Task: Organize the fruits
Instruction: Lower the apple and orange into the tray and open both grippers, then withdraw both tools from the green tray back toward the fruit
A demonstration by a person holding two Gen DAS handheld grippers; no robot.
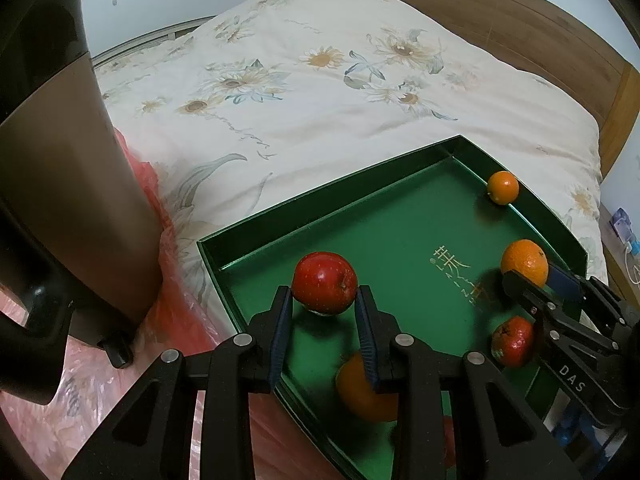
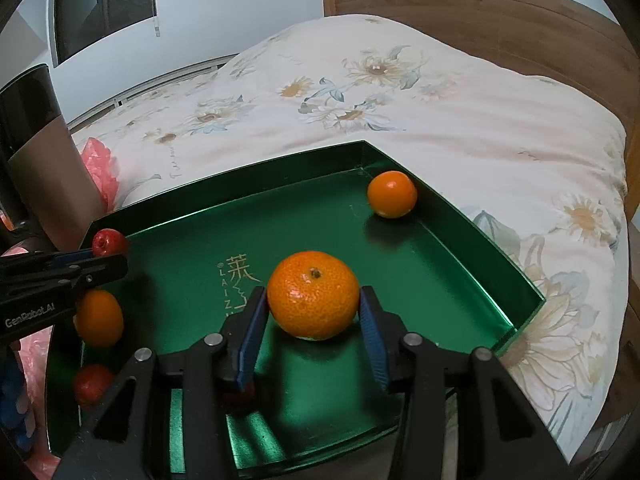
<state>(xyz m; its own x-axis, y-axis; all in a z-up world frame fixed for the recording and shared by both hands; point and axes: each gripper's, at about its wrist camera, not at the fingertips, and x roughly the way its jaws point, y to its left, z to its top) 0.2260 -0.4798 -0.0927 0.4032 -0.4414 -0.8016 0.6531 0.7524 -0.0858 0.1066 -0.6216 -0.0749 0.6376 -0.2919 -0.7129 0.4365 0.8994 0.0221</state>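
A green tray (image 1: 320, 194) (image 2: 192, 216) lies on the bed. My left gripper (image 1: 324, 300) (image 2: 114, 258) is shut on a red apple (image 1: 324, 282) (image 2: 107, 241), held just above the tray floor. A large orange (image 2: 313, 300) (image 1: 524, 266) sits on the tray between the blue pads (image 2: 250, 336) of my right gripper (image 2: 313, 294) (image 1: 538, 280). The jaws stand open, close beside the orange. A small orange (image 1: 503, 187) (image 2: 392, 194) rests in the far corner. Another orange (image 1: 366, 390) (image 2: 99, 318) and a red fruit (image 1: 514, 340) lie near the front.
The bed's floral quilt (image 1: 320, 92) (image 2: 460, 112) spreads behind and right of the tray, with a wooden headboard (image 1: 520, 12) beyond. A tall brown and black cylinder (image 1: 60, 160) (image 2: 40, 152) stands left. Pink plastic (image 1: 160, 216) (image 2: 98, 168) lies beside it. One more red fruit (image 2: 90, 384) sits at the tray's front left.
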